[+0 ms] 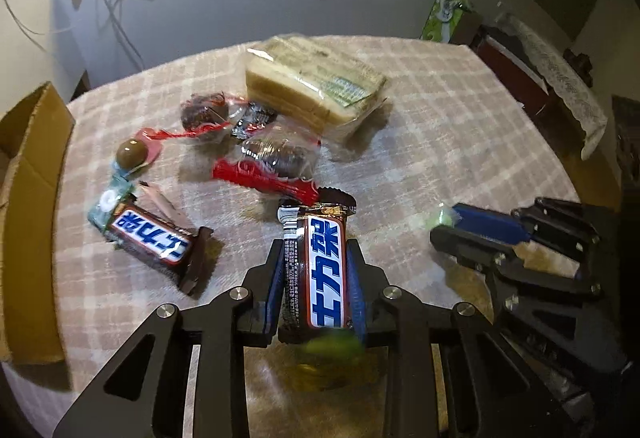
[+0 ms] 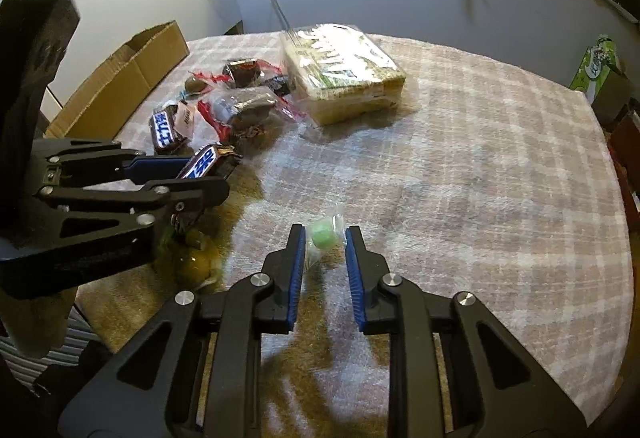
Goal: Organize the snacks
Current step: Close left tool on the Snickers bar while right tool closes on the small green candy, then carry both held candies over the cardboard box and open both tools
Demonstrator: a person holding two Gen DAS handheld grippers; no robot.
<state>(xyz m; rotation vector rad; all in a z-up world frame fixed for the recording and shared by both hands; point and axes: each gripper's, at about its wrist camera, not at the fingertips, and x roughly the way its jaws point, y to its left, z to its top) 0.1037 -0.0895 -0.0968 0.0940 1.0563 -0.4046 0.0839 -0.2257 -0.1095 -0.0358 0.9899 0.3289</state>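
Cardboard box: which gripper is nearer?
Left. The left gripper, clamping a chocolate bar, is nearer the cardboard box; the right gripper is farther across the table.

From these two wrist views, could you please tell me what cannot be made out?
- Brown cardboard box: inside cut off by the left wrist view's edge.
- Yellow-green item: blurred, under the left gripper and its brown chocolate bar.
- Small green wrapped candy at the right gripper: contact unclear through clear wrapper.

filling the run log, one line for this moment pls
left gripper: shut on chocolate bar | right gripper: shut on green candy | cardboard box: unfilled side
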